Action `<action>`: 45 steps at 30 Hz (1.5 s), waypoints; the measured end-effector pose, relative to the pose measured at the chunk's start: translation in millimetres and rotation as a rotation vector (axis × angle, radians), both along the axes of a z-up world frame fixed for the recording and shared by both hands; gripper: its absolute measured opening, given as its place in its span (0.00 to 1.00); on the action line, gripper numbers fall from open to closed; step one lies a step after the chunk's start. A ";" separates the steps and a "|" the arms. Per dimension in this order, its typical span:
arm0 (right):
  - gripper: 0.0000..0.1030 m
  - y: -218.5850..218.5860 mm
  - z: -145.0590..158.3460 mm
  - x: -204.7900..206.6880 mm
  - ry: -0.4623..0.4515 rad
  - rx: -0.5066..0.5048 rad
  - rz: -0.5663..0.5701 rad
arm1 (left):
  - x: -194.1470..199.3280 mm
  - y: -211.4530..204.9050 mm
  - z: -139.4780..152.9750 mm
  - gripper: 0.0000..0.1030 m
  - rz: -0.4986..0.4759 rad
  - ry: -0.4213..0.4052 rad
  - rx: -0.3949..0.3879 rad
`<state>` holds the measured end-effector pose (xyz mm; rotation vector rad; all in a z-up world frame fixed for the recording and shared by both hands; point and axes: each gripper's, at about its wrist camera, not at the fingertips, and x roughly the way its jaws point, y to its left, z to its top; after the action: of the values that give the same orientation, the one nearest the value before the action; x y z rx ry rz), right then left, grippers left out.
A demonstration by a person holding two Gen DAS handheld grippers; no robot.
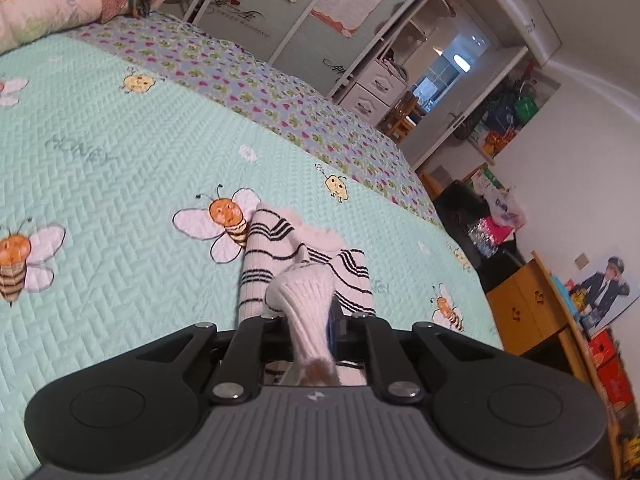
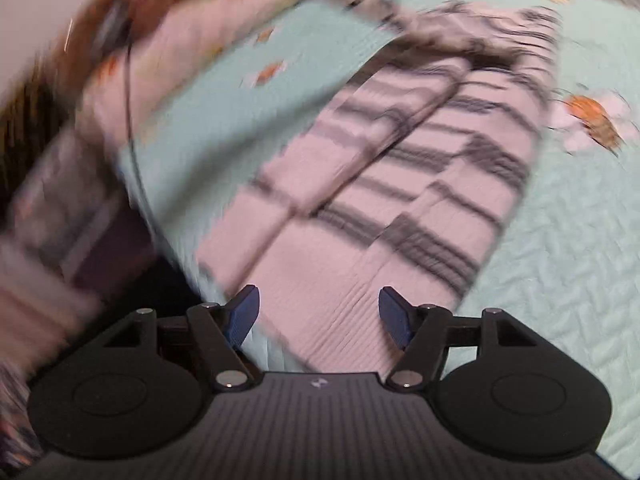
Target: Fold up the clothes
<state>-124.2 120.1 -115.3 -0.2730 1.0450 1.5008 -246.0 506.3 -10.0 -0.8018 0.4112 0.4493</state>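
Observation:
A white knit garment with thin black stripes (image 2: 360, 184) lies on the mint bee-print bedspread (image 2: 560, 280). In the left wrist view my left gripper (image 1: 310, 312) is shut on a bunched fold of that striped garment (image 1: 304, 296), and the rest of the cloth trails ahead of it on the bed. The right wrist view is blurred by motion. There my right gripper (image 2: 318, 312) is open just above the garment's near hem, its blue pads (image 2: 242, 312) wide apart and pressing on nothing.
A floral quilt (image 1: 280, 92) covers the bed's far side, with a pillow (image 1: 44, 0) at the top left. Past the bed edge stand a wardrobe (image 1: 304, 20), white drawers (image 1: 372, 92) and an orange cabinet (image 1: 528, 304). A dark cable (image 2: 132, 128) hangs at the bed's left edge.

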 end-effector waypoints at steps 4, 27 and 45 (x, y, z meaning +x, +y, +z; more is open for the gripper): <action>0.65 -8.1 0.8 53.6 0.085 0.095 -0.220 | -11.9 -1.9 -2.1 0.10 0.010 -0.031 0.000; 0.12 106.8 -119.0 172.3 0.756 0.239 -0.429 | 41.5 58.7 -7.5 0.15 0.064 0.046 0.034; 0.15 78.6 -62.5 178.2 0.583 0.368 -0.433 | 22.6 20.8 -48.6 0.18 0.019 0.103 -0.036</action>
<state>53.9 198.7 -177.9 0.6502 1.1530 1.3596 -223.3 527.1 -58.6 -0.8206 0.5089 0.5037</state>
